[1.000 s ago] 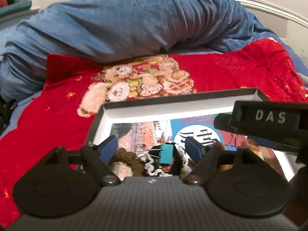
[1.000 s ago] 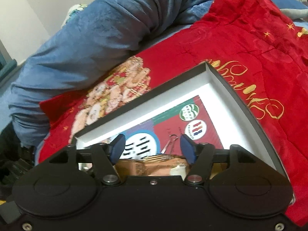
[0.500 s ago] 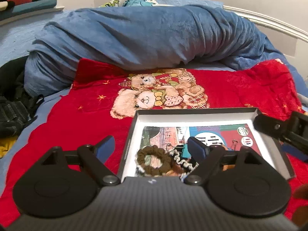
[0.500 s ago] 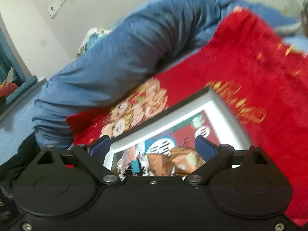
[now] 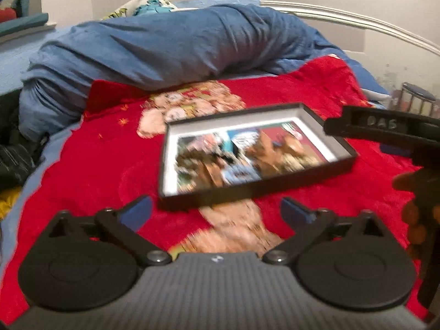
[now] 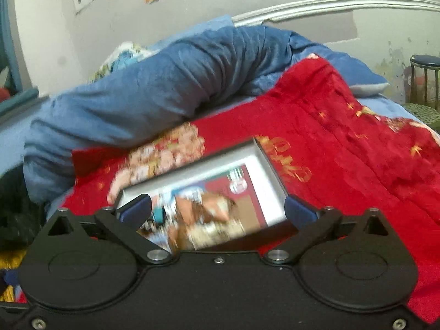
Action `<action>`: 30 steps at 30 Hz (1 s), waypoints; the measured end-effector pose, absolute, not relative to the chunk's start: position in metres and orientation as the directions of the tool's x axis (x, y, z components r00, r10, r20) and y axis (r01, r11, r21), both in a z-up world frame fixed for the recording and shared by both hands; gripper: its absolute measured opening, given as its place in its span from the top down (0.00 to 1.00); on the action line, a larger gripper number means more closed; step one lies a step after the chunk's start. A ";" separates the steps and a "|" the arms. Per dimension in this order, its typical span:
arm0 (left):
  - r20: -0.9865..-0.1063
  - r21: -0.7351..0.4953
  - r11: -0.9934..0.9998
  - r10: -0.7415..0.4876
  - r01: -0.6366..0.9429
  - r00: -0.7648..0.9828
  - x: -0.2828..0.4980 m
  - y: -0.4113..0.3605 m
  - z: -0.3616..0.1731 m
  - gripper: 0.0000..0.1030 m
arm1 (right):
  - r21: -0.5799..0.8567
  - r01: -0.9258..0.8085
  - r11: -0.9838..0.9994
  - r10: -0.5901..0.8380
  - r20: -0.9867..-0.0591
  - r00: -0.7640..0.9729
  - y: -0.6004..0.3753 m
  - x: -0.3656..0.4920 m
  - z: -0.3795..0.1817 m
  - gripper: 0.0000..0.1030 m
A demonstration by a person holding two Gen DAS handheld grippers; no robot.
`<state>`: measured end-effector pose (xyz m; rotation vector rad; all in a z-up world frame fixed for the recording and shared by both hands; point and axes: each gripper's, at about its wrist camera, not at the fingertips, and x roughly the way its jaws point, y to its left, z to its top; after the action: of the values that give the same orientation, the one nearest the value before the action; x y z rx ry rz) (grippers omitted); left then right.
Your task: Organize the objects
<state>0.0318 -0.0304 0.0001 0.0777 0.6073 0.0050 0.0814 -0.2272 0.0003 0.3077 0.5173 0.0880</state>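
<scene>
Now both empty hand-held grippers, left [image 5: 216,211] and right [image 6: 217,210], are opening wide and have backed off the filled box [image 5: 341,162]; sorting looks finished.

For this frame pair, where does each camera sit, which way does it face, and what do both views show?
Left wrist view: on the left gripper, looking forward and down over the red teddy-bear blanket at the shallow black box with white inner walls; its blue-padded jaws are opening, nothing between them; the right gripper and a hand show at right.
Right wrist view: on the right gripper, jaws opening just before the box.
Shared: box, blanket, rumpled blue duvet, silver bed rail.
</scene>
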 end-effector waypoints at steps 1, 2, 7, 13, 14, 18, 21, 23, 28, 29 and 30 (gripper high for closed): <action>-0.570 0.080 0.996 0.020 0.031 0.822 0.028 -0.033 -0.006 0.00 | 0.293 0.004 0.956 0.148 -0.493 0.857 -0.228 0.077 -0.004 0.00; -0.568 0.094 0.995 0.026 0.034 0.822 0.023 -0.037 -0.012 0.00 | 0.270 0.018 0.963 0.130 -0.519 0.845 -0.229 0.072 -0.009 0.00; -0.588 0.090 0.993 -0.007 0.074 0.809 0.015 -0.055 -0.037 0.00 | 0.126 0.050 0.991 0.034 -0.587 0.809 -0.225 0.058 -0.033 0.00; -0.610 0.011 1.000 -0.002 0.011 0.792 0.022 -0.046 -0.047 0.00 | 0.008 -0.133 0.991 0.105 -0.658 0.745 -0.202 0.064 -0.067 0.00; -0.622 0.010 1.000 0.008 -0.003 0.783 0.025 -0.043 -0.052 0.00 | 0.015 -0.154 0.988 0.123 -0.679 0.724 -0.199 0.066 -0.075 0.00; -0.709 -0.030 0.993 0.056 -0.110 0.703 0.047 -0.028 -0.077 0.00 | 0.004 -0.133 0.991 0.102 -0.664 0.741 -0.194 0.066 -0.093 0.00; -0.719 -0.013 0.992 0.079 -0.127 0.691 0.052 -0.021 -0.091 0.00 | 0.033 -0.113 0.993 0.108 -0.646 0.756 -0.199 0.065 -0.100 0.00; -0.690 0.016 0.995 0.082 -0.099 0.720 0.049 -0.020 -0.094 0.00 | 0.032 -0.116 0.993 0.110 -0.636 0.764 -0.199 0.061 -0.101 0.00; -0.641 0.002 0.996 0.068 -0.087 0.764 0.035 -0.019 -0.101 0.00 | 0.017 -0.103 0.995 0.090 -0.643 0.760 -0.197 0.057 -0.098 0.00; -0.638 0.001 0.997 0.064 -0.083 0.767 0.034 -0.019 -0.101 0.00 | 0.016 -0.103 0.995 0.090 -0.642 0.761 -0.197 0.059 -0.098 0.00; -0.635 0.003 0.997 0.064 -0.080 0.770 0.033 -0.019 -0.101 0.00 | 0.013 -0.103 0.995 0.087 -0.643 0.761 -0.197 0.059 -0.098 0.00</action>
<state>0.0335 -0.0193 -0.1011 -0.0252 0.6879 0.0782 0.0593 -0.1965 -0.0978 -0.0237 0.6981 0.1038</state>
